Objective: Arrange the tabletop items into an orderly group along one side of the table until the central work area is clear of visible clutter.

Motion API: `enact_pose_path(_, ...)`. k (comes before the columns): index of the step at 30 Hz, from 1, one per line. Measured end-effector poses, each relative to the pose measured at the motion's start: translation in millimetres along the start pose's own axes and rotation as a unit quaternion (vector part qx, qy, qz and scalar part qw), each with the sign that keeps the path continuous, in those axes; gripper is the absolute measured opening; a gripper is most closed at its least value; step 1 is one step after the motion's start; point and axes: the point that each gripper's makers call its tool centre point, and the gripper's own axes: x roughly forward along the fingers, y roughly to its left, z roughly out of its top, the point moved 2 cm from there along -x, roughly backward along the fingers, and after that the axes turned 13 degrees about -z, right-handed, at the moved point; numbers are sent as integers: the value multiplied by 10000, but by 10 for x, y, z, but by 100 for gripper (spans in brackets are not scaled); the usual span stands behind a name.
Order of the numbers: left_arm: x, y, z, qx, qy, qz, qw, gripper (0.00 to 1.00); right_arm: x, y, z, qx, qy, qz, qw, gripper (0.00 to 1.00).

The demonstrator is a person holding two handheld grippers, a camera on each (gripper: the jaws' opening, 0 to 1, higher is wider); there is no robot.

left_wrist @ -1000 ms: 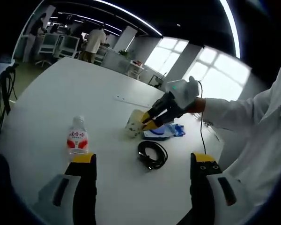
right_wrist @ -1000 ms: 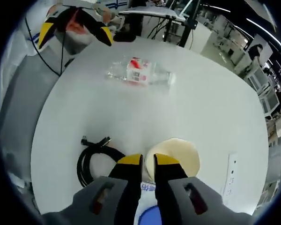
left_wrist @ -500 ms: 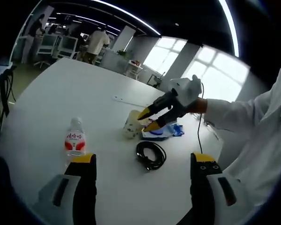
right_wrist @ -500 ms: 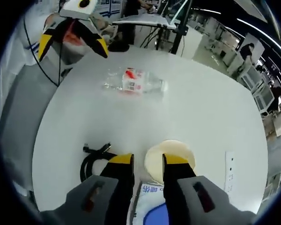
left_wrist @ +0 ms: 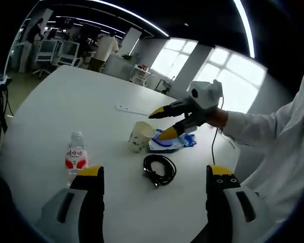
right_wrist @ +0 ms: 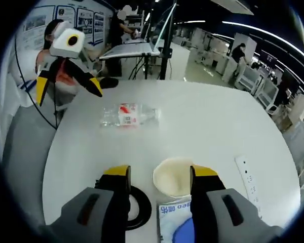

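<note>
White round table (left_wrist: 66, 101), seen from both sides. Near its middle, a paper cup (left_wrist: 140, 135) standing upright, open end up, pale inside. Just beside the cup, a blue-and-white packet (left_wrist: 171, 143) lying flat, touching or nearly touching the cup's base. In front of those, a black cable (left_wrist: 159, 168) coiled in a loop, near the packet but apart from the cup. Well apart, a plastic bottle (left_wrist: 76, 157) with a red label lying on its side, cap end pointing away in the left gripper view. Beyond the cup, a white power strip (left_wrist: 131, 108) flat on the table.

Right gripper (left_wrist: 164, 123) above the cup, jaws spread wide, holding nothing, yellow tips either side of the rim without touching it. In the right gripper view, cup (right_wrist: 175, 175) between the two parted jaws, cable (right_wrist: 137, 206) partly hidden behind the left jaw, packet (right_wrist: 177, 223) low between them, strip (right_wrist: 247, 182) off to the side, bottle (right_wrist: 127, 115) farther across the table (right_wrist: 202, 121).

Left gripper (right_wrist: 68, 88) raised off the table edge near the bottle, jaws spread, empty. White sleeve (left_wrist: 263, 131) behind the right gripper. Office desks and people far in the background.
</note>
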Motion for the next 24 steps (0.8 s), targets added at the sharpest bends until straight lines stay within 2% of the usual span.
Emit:
enact_pose_path(7, 37, -54, 60, 120, 71, -75, 9999, 85, -177, -69, 49, 542, -325, -293, 9976, 54)
enact_pose_path(15, 106, -130, 145, 276, 166, -200, 9993, 85, -428, -151, 32, 1110, -614, -755, 9890, 57)
enact_pose_path(21, 194, -202, 193, 384, 256, -318, 9984, 85, -598, -192, -40, 1550, -760, -1076, 9791, 59)
enact_pose_path(24, 253, -244, 207, 432, 323, -392, 9978, 85, -690, -212, -103, 1822, -842, -1266, 9714, 58)
